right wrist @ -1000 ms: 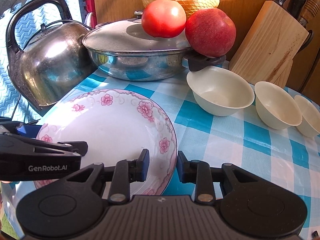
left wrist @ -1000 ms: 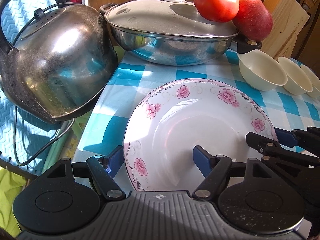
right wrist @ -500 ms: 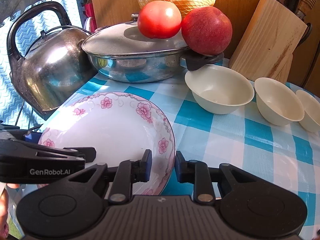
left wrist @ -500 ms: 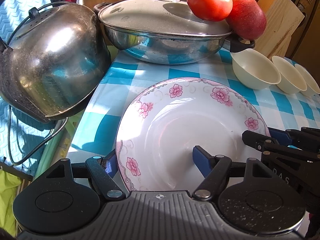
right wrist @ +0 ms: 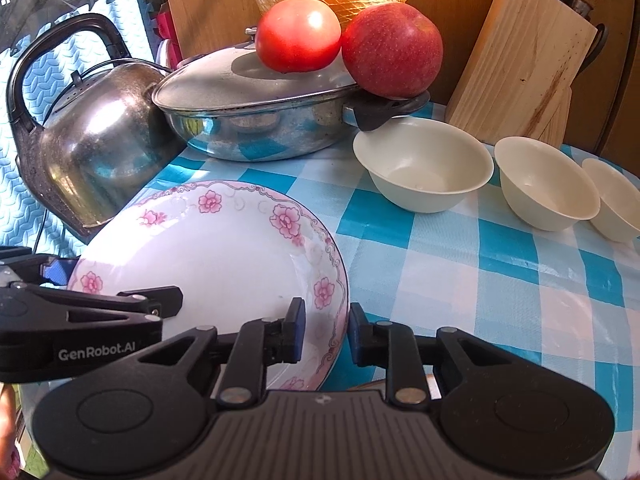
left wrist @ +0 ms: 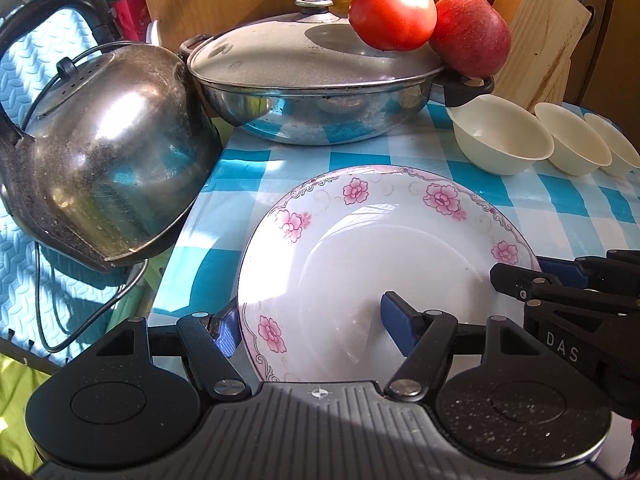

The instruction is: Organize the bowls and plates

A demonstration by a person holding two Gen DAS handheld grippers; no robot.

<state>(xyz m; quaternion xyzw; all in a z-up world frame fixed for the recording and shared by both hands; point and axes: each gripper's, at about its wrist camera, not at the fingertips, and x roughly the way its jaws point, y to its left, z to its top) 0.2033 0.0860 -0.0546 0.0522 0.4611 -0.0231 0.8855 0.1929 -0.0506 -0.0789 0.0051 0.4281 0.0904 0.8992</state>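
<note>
A wide, shallow white china plate (left wrist: 384, 264) with a ring of pink flowers and thin scrollwork round its rim sits at the left edge of a table covered in a blue and white checked cloth (right wrist: 500, 264). Its glossy centre catches bright sunlight.

The left gripper (left wrist: 308, 322) straddles the plate's near left rim, one blue finger outside the rim and the other over the plate's centre; its jaws have just been closing but are still partly open, with no pad clearly pressing. The right gripper (right wrist: 326, 330) has its jaws nearly together across the plate's right rim, one pad inside and one outside; they have just been closing, and whether they pinch the rim already cannot be told.

Three plain cream bowls (right wrist: 424, 164) stand in a row towards the table's far right edge, well apart from the plate.

The left wrist view shows the steel kettle (left wrist: 104, 176) large, sitting beyond the table's left edge, with its cord trailing over a blue foam mat (left wrist: 24, 280). The right wrist view shows the bowls' insides more fully, and a wooden knife block (right wrist: 520, 64) behind them. Both show a lidded steel pan (left wrist: 316, 92) at the far edge, with a tomato (left wrist: 392, 8) and a red apple (left wrist: 472, 40) resting on it.
</note>
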